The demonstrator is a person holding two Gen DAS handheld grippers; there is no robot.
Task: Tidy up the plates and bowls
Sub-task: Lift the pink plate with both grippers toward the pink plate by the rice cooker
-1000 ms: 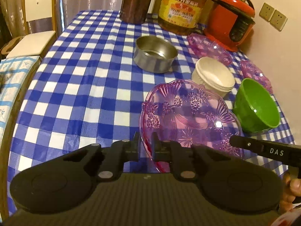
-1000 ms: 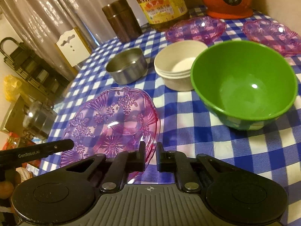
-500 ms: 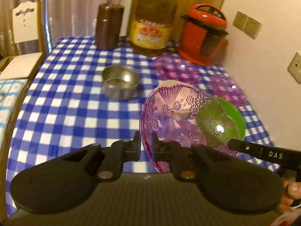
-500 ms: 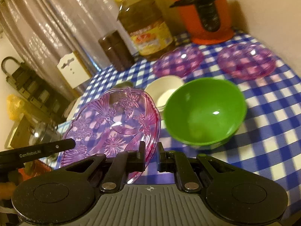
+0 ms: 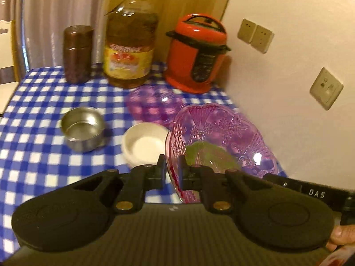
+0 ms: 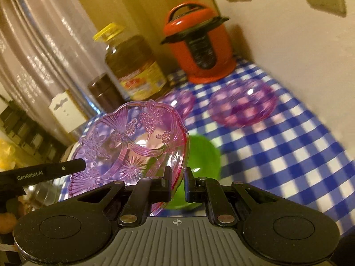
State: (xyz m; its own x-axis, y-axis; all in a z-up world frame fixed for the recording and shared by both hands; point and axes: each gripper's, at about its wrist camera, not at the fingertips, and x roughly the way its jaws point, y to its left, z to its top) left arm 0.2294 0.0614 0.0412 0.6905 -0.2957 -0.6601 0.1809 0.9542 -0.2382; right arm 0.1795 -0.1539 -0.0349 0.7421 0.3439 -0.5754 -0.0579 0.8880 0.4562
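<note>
Both grippers hold one clear pink patterned plate [image 5: 224, 137] in the air above the table, one on each side of its rim. My left gripper [image 5: 171, 170] is shut on its near-left rim. My right gripper [image 6: 177, 182] is shut on its right rim, where the plate [image 6: 131, 146] tilts up. A green bowl [image 6: 204, 157] lies below it, seen through the plate in the left wrist view [image 5: 206, 155]. Two more pink plates [image 6: 243, 103] [image 6: 178, 100] lie on the table. A stack of white bowls [image 5: 145, 143] and a steel bowl [image 5: 83, 130] stand to the left.
The table has a blue checked cloth [image 5: 37, 155]. At the back stand a brown canister [image 5: 77, 54], a big oil bottle [image 5: 131, 37] and a red pressure cooker [image 5: 196, 54]. A wall with sockets [image 5: 326, 87] runs along the right. A chair [image 5: 5, 51] is at far left.
Both grippers have lifted the pink plate off the table and carried it up and toward the back right, over the green bowl. Both views now look farther across the table.
</note>
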